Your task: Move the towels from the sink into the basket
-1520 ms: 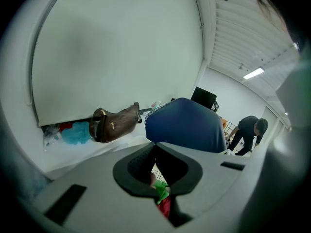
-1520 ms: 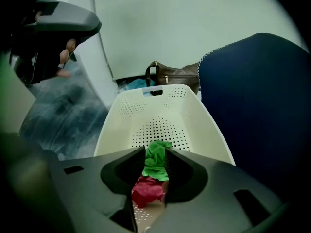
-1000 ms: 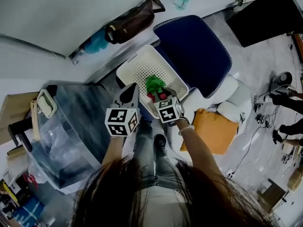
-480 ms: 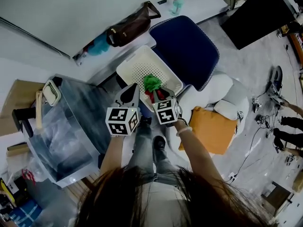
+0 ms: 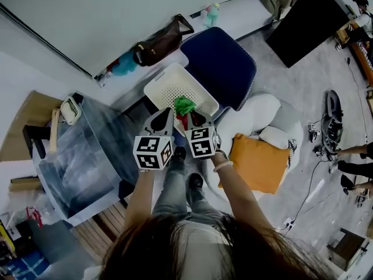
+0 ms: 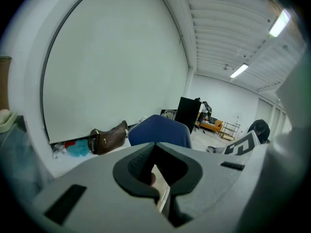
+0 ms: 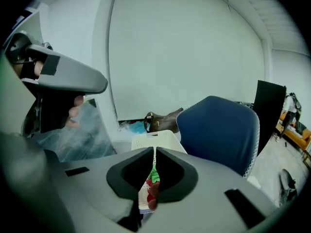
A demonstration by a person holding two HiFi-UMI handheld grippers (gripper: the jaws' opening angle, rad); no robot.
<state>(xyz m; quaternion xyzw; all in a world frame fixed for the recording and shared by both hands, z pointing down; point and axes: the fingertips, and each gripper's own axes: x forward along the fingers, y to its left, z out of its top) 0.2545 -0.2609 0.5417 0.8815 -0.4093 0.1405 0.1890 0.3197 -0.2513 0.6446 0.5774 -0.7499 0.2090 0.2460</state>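
Observation:
A white perforated basket (image 5: pixel 160 86) stands on the floor ahead of me, also in the right gripper view as the basket (image 7: pixel 146 141). A green towel (image 5: pixel 185 104) and a red towel (image 5: pixel 183 121) lie in its near corner. The clear plastic sink tub (image 5: pixel 87 156) is at the left. My left gripper (image 5: pixel 165 114) hangs over the basket's near edge, shut and empty; its jaws meet in the left gripper view (image 6: pixel 155 144). My right gripper (image 5: pixel 192 116) is above the towels. Its jaws (image 7: pixel 154 149) have just been closing with nothing between them and now stand shut.
A blue chair (image 5: pixel 221 66) stands right behind the basket. A brown bag (image 5: pixel 157 42) lies by the wall. An orange cushion (image 5: pixel 259 162) and white cushions (image 5: pixel 262 118) sit on the floor at the right. My own legs (image 5: pixel 180 179) stand below the grippers.
Both grippers have lifted up and away from the basket. The green and red towels stay in the basket.

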